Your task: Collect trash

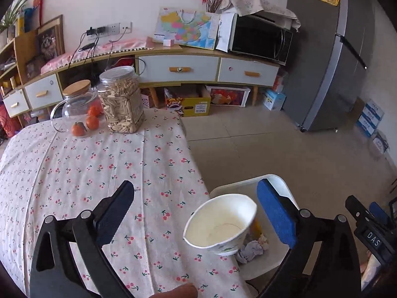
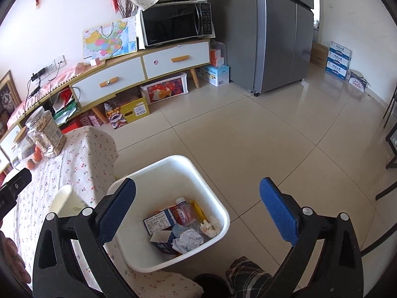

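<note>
Paper cup [image 1: 219,223] is hanging tilted between the wide-spread jaws of the left gripper [image 1: 198,213], neither pad pressing it, right at the edge of the cloth-covered bench [image 1: 74,173] and above the white bin [image 2: 173,171]; the right gripper [image 2: 198,213] is hovering over that bin with its jaws gaping and nothing between them; inside the bin a bottle [image 2: 184,211], a carton [image 2: 158,222] and crumpled tissues [image 2: 188,241] are lying together; a seed jar [image 1: 121,99] is standing far back on the bench.
</note>
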Demonstrator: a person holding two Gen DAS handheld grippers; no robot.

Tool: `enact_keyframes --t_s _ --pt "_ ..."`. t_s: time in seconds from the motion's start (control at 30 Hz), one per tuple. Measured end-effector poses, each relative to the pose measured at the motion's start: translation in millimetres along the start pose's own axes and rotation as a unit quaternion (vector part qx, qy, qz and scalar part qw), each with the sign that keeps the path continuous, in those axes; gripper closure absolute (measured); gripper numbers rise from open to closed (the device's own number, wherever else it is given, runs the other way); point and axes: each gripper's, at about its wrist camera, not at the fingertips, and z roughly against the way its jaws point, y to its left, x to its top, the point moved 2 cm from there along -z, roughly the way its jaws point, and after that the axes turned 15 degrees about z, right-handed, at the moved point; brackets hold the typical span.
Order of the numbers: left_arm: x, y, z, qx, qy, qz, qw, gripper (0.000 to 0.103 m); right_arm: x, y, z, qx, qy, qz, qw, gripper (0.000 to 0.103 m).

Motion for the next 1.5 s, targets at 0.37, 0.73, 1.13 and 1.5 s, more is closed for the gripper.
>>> enact_keyframes --t_s 0.37,0.73,1.13,1.5 --pt "-30 67 27 0.053 0.010 0.023 0.9983 0.007 -23 53 24 0.005 -0.034 0.044 0.998 0.007" --pt "-42 107 34 0.052 0.002 0.051 0.9974 0.007 -25 100 32 -0.012 -0.064 0.108 0.992 0.007" --pt "-38 118 47 0.052 -0.002 0.066 0.9965 0.007 -26 122 41 -0.014 -0.096 0.131 0.987 0.007" --pt "-41 114 49 0.046 -0.009 0.059 0.9972 0.009 -26 116 40 -0.016 -0.092 0.120 0.988 0.007"
